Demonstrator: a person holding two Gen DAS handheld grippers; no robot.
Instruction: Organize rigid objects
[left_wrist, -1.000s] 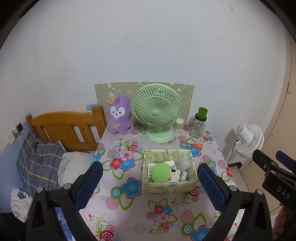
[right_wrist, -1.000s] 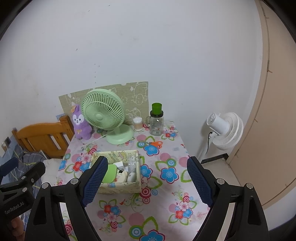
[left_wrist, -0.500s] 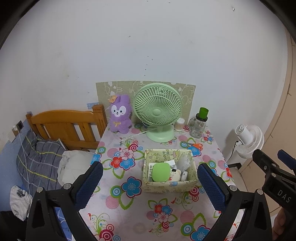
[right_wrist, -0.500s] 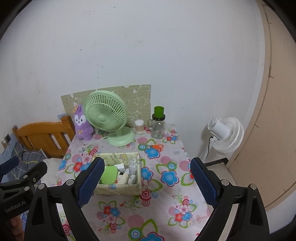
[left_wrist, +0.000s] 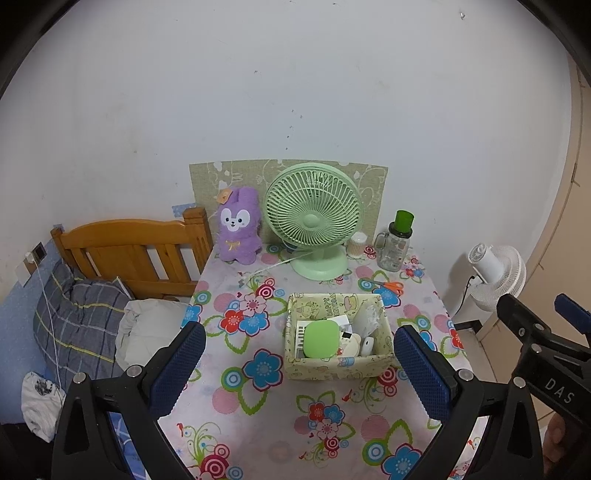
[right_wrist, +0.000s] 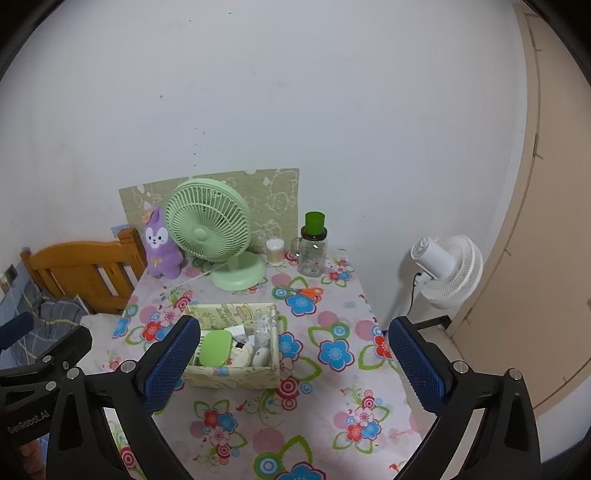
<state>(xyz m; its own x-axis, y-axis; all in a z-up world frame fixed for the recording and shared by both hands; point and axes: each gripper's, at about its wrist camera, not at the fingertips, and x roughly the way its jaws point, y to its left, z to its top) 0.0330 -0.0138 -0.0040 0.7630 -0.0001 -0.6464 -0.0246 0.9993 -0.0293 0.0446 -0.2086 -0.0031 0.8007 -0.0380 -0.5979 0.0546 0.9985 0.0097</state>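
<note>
A pale yellow-green patterned box (left_wrist: 338, 367) (right_wrist: 229, 380) stands in the middle of the floral table (left_wrist: 266, 428) (right_wrist: 317, 417). It holds a green rounded case (left_wrist: 320, 338) (right_wrist: 215, 348), a white mouse (left_wrist: 367, 346) (right_wrist: 260, 356) and other small items. Orange-handled scissors (left_wrist: 388, 285) (right_wrist: 308, 291) lie behind the box. My left gripper (left_wrist: 300, 373) and my right gripper (right_wrist: 295, 363) are both open and empty, held above the near part of the table. The right gripper's side shows at the right edge of the left wrist view (left_wrist: 543, 350).
At the back of the table stand a green desk fan (left_wrist: 313, 221) (right_wrist: 210, 232), a purple plush rabbit (left_wrist: 238, 230) (right_wrist: 160, 245), a small jar (left_wrist: 357, 244) (right_wrist: 275, 251) and a green-capped glass bottle (left_wrist: 397, 240) (right_wrist: 313, 245). A wooden bed (left_wrist: 129, 251) is left, a white floor fan (right_wrist: 447, 269) right.
Both grippers have drawn back and up a little, so the table and box look slightly smaller and farther. Both stay open. Nothing on the table has moved.
</note>
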